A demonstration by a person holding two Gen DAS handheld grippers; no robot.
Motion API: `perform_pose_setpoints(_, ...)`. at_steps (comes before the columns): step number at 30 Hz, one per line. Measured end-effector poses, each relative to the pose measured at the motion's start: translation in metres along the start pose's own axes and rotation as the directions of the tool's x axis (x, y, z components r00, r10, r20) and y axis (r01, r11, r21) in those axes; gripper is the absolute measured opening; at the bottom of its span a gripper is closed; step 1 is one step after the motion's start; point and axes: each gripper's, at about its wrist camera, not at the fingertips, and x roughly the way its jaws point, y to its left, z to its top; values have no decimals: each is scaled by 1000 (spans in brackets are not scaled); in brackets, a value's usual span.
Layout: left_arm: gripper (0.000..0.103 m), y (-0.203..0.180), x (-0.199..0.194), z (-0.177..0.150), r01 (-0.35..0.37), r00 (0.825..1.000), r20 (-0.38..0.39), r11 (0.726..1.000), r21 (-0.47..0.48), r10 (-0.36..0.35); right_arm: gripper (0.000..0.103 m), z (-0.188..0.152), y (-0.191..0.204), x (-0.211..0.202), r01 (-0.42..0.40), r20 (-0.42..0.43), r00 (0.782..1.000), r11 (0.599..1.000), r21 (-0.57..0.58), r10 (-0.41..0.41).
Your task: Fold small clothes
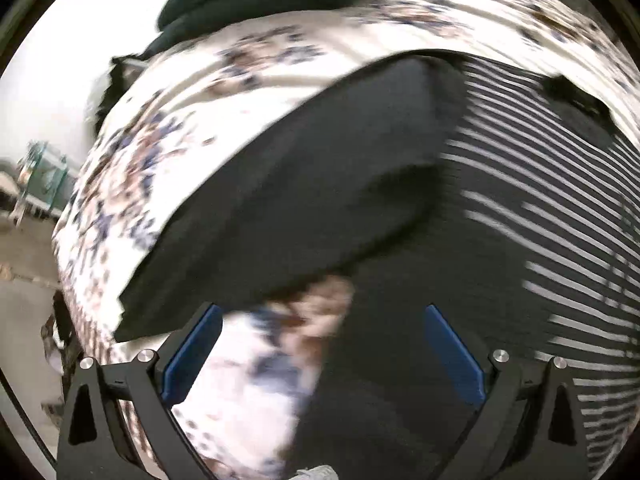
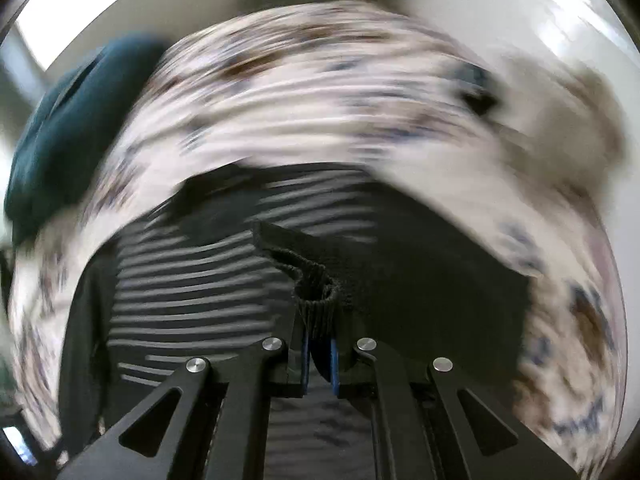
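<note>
Right wrist view: your right gripper (image 2: 320, 354) pinches the black knitted garment's hem (image 2: 316, 296). Your left gripper (image 1: 322, 340) is spread wide above the floral-patterned white cloth (image 1: 256, 380).

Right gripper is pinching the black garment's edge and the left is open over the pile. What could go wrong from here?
1. The right gripper pinches only a bunched edge of the black garment; a hard pull could slip it free.
2. The striped cloth lies against the black garment and may drag along.
3. The left gripper hangs open above both black fabric and the floral sheet; closing here might catch the sheet.
</note>
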Motion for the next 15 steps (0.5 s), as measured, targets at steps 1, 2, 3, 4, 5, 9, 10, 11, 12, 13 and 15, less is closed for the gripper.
perform_pose_setpoints(1,103,13,6,0,-10,1000,-6,1000,-16,10,7,0,35,16,-11,-19,1000,998,-65,10)
perform_pose_setpoints(2,103,23,9,-1,-19,1000,-11,999,-29,19,7,-2,74,35,-19,-35,999,991,-130,14)
perform_pose_setpoints(3,103,35,15,-1,-32,999,-18,999,-44,31,7,-8,115,54,-21,-43,999,980,-197,13)
perform_pose_setpoints(4,103,46,20,-1,-40,999,-21,997,-59,39,7,-14,151,68,-27,-58,998,966,-256,13)
perform_pose_setpoints(5,103,57,23,0,-48,999,-22,996,-73,47,7,-27,187,80,-30,-69,998,949,-315,9)
perform_pose_setpoints(9,103,99,38,4,-70,997,-25,990,-126,68,7,-61,281,114,-27,-98,995,902,-432,-17)
perform_pose_setpoints(10,103,104,40,4,-74,997,-27,989,-131,71,7,-68,293,114,-26,-98,995,893,-449,-21)
perform_pose_setpoints(11,103,108,43,5,-75,997,-30,988,-138,71,7,-73,304,115,-20,-97,995,885,-465,-28)
perform_pose_setpoints(12,103,114,46,5,-73,997,-33,987,-145,69,7,-79,312,116,-7,-90,995,875,-484,-42)
perform_pose_setpoints(13,103,122,49,6,-71,997,-38,985,-159,66,9,-84,317,116,2,-89,995,869,-495,-53)
perform_pose_setpoints(15,103,130,52,6,-50,998,-48,982,-180,41,11,-87,318,114,-30,-131,991,869,-494,-40)
